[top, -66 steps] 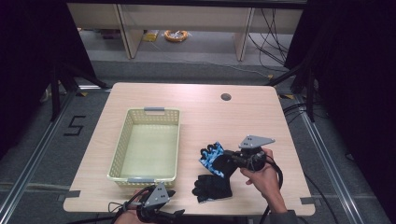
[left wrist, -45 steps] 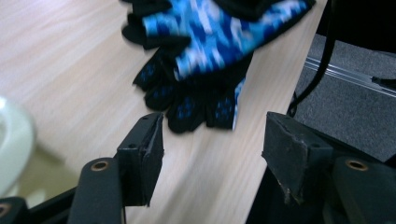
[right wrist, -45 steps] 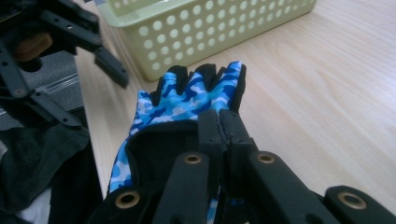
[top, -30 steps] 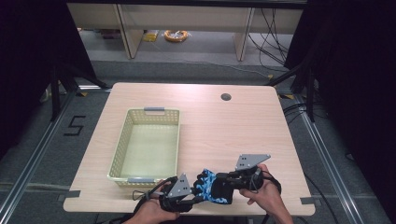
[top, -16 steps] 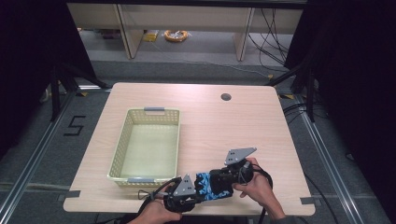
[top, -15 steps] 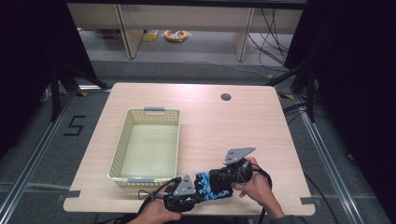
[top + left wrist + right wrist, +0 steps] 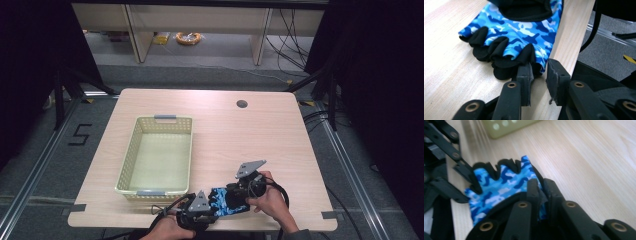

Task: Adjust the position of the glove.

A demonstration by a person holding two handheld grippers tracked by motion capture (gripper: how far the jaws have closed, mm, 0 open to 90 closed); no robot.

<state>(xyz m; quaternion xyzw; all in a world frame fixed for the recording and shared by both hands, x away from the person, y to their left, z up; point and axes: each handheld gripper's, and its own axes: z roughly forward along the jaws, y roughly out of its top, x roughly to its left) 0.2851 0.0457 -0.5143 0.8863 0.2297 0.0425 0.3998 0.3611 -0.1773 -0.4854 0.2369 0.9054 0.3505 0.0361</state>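
High view: fixed camera above the near side of the table (image 7: 215,127), facing forward and down, far off. Left gripper view: very close, low along its jaws at the glove (image 7: 516,32) by the table's near edge. Right gripper view: equally close, facing the glove (image 7: 499,187) from the opposite end. All three share the glove (image 7: 223,200).

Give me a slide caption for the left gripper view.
Open left gripper at the finger end of a blue camouflage glove lying by the table edge.
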